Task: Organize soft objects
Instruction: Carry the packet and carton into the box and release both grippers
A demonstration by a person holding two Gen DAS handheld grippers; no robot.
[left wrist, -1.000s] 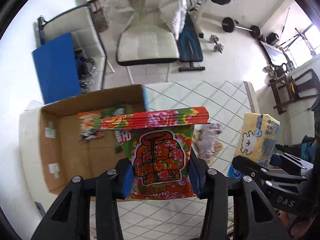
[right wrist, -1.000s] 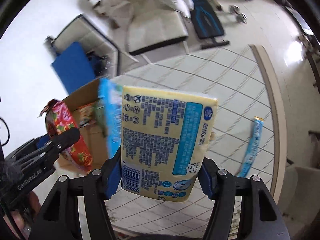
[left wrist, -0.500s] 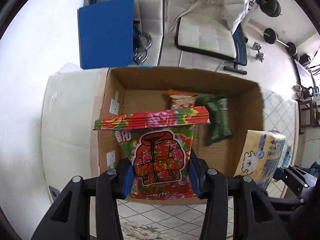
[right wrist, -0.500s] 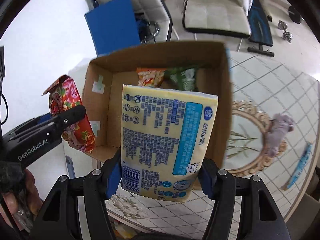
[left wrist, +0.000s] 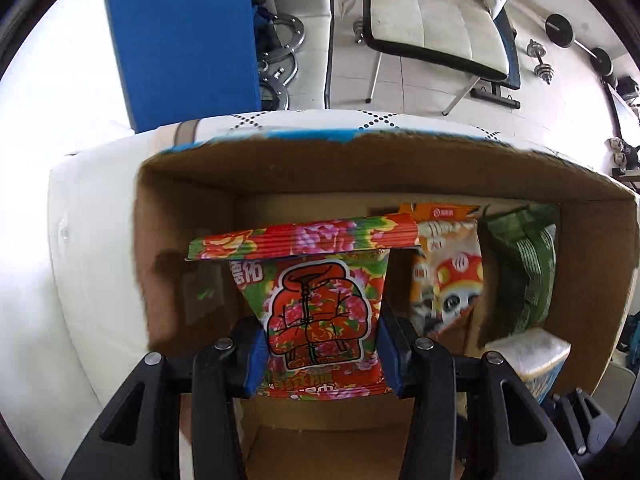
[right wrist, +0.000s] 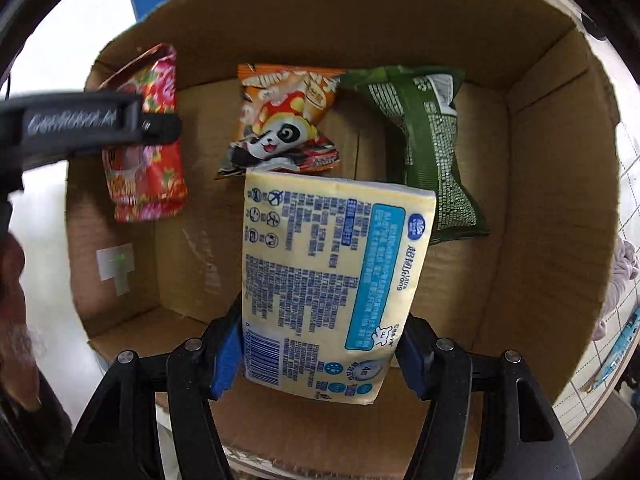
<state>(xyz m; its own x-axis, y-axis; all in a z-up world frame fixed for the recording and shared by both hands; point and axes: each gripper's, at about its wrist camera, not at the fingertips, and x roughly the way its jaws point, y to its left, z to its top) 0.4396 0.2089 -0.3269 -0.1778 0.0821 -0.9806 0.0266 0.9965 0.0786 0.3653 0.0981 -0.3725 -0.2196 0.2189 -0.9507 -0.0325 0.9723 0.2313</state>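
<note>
My left gripper point(left wrist: 320, 356) is shut on a red floral snack bag point(left wrist: 320, 312) and holds it inside the open cardboard box point(left wrist: 360, 168), over its left part. The same bag point(right wrist: 148, 168) and the left gripper point(right wrist: 160, 122) show in the right wrist view. My right gripper point(right wrist: 320, 356) is shut on a yellow tissue pack point(right wrist: 328, 276) and holds it over the middle of the box point(right wrist: 560, 208). Its corner point(left wrist: 528, 352) shows low right in the left wrist view. An orange panda snack bag point(right wrist: 280, 120) and a green snack bag point(right wrist: 428, 136) lie on the box floor.
The box stands on a white table point(left wrist: 88, 240) with a patterned cloth. A grey plush toy point(right wrist: 624, 264) and a blue strip point(right wrist: 620, 348) lie right of the box. Beyond the table are a blue panel point(left wrist: 184, 40), a white chair point(left wrist: 436, 12) and dumbbells point(left wrist: 540, 60).
Both grippers have moved forward and down into the box with their loads. The box now fills both views. Neither grip has changed.
</note>
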